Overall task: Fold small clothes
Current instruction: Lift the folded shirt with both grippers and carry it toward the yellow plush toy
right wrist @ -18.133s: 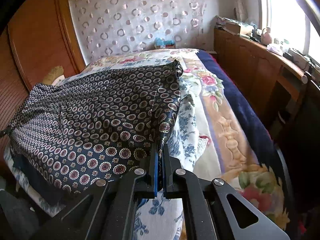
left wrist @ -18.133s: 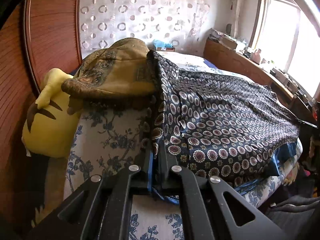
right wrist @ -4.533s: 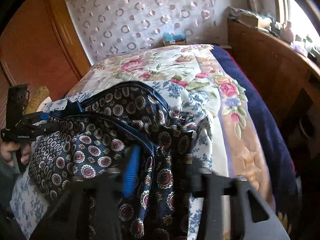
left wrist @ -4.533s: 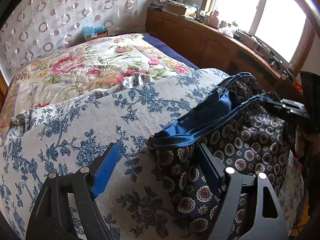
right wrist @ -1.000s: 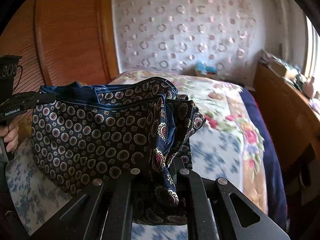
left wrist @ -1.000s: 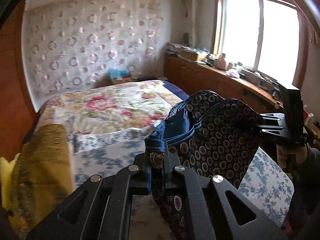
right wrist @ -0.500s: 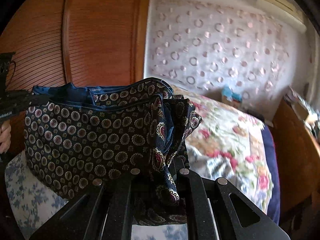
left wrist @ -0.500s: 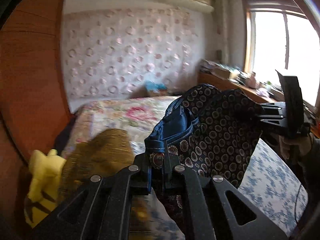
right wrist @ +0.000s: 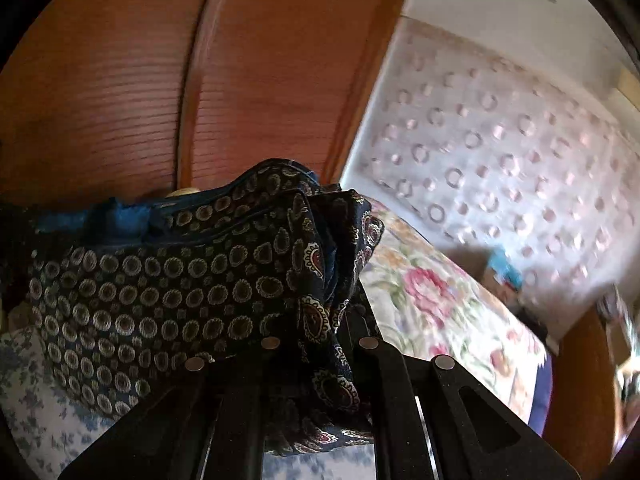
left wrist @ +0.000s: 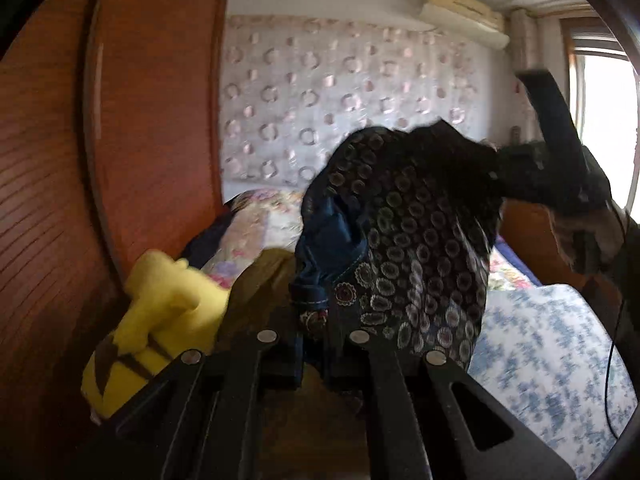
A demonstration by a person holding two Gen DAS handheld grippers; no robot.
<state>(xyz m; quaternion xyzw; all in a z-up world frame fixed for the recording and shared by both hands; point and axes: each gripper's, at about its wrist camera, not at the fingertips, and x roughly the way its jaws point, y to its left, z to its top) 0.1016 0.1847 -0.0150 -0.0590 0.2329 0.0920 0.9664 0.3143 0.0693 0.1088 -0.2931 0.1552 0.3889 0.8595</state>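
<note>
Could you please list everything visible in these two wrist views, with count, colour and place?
patterned garment: one, navy with ring motifs, blue lining, hanging between both grippers
plush toy: one, yellow with brown stripes, beside the wardrobe
brown cloth: one, olive-brown, right of the toy
wardrobe: one, reddish wood, left
bed cover: one, white with blue flowers, lower right
floral quilt: one, cream with pink roses, farther back
air conditioner: one, cream, high on the wall
left gripper: black, shut on garment
right gripper: black, shut on garment

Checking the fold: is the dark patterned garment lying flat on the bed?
No: the dark patterned garment hangs bunched between the left gripper and the right gripper.
</note>
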